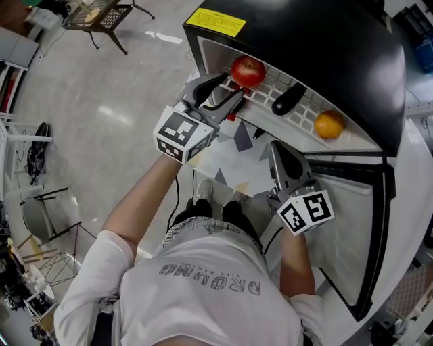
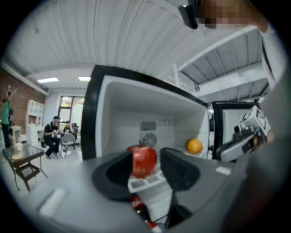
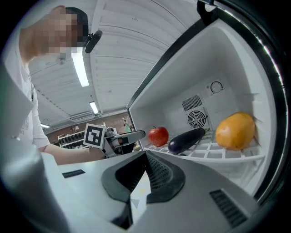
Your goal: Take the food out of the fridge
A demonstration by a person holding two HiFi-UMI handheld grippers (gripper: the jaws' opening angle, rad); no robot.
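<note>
A red apple [image 1: 248,71] [image 2: 143,160] [image 3: 158,136] rests at the left end of the white fridge shelf [image 1: 306,113]. A dark eggplant [image 1: 289,99] [image 3: 185,139] lies in the middle and an orange [image 1: 329,124] [image 2: 194,146] [image 3: 235,130] at the right end. My left gripper [image 1: 233,86] [image 2: 146,172] is at the shelf's front edge, open, with the apple showing in the gap just beyond its tips; the pads do not press on it. My right gripper [image 1: 274,147] [image 3: 145,157] hangs in front of the shelf, below the eggplant, shut and holding nothing.
The fridge is black outside with a yellow label [image 1: 216,22] on top. Its open door [image 1: 352,236] stands to my right. A fan grille [image 3: 197,119] sits in the back wall. A black wire table [image 1: 101,17] and seated people [image 2: 54,134] are far off on the left.
</note>
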